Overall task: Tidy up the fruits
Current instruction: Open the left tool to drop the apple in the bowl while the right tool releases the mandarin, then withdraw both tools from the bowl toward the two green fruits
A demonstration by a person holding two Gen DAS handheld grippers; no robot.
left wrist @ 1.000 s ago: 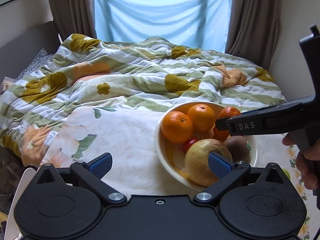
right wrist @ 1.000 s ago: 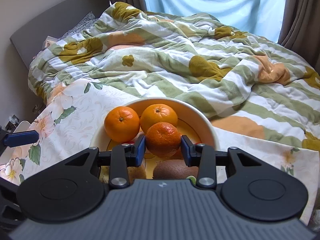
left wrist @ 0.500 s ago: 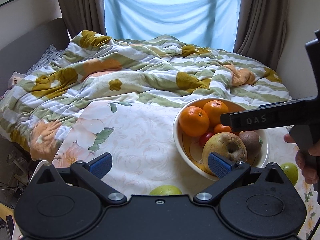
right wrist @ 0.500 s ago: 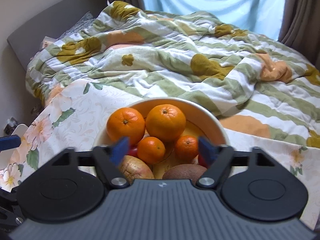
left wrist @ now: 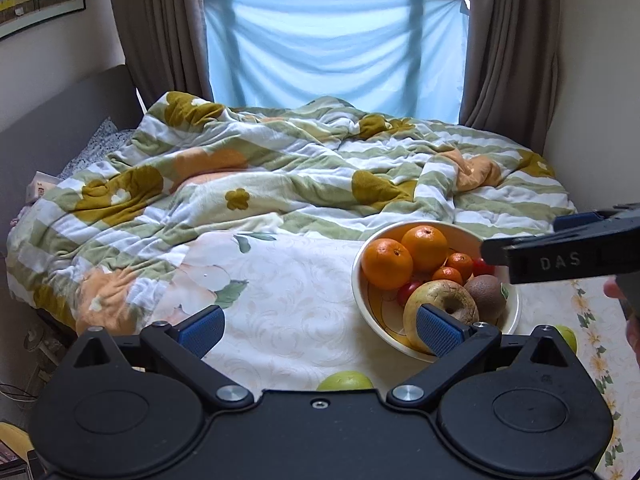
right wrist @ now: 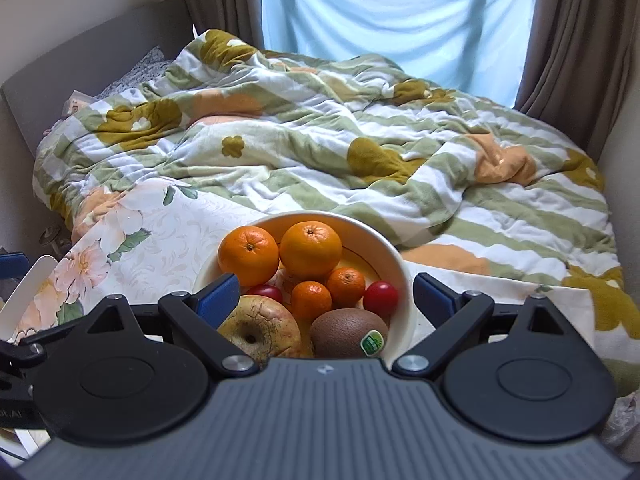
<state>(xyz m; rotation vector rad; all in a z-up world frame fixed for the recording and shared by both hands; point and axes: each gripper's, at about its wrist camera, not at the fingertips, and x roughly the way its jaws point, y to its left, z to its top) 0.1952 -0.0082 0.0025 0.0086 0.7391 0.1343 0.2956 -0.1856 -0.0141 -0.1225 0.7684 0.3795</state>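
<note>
A white bowl [right wrist: 394, 256] stands on a floral cloth and holds two large oranges [right wrist: 311, 249], two small mandarins [right wrist: 346, 287], red tomatoes [right wrist: 380, 298], a brownish apple [right wrist: 260, 330] and a kiwi [right wrist: 346, 332]. My right gripper [right wrist: 326, 300] is open and empty, above the near side of the bowl. The bowl also shows in the left wrist view [left wrist: 362, 304]. My left gripper [left wrist: 320, 330] is open and empty, left of the bowl. Two green fruits lie on the cloth: one [left wrist: 346, 381] just before the left gripper, one [left wrist: 568, 338] right of the bowl.
The floral cloth [left wrist: 280, 304] covers the surface near me. Behind it lies a bed with a rumpled striped blanket [left wrist: 300, 176]. Curtains and a blue sheet hang over the window behind. A white object [right wrist: 32, 284] sticks up at the left edge.
The right gripper opened and let go of the small mandarin, which now lies in the bowl. Both grippers have pulled back and up from the bowl.
</note>
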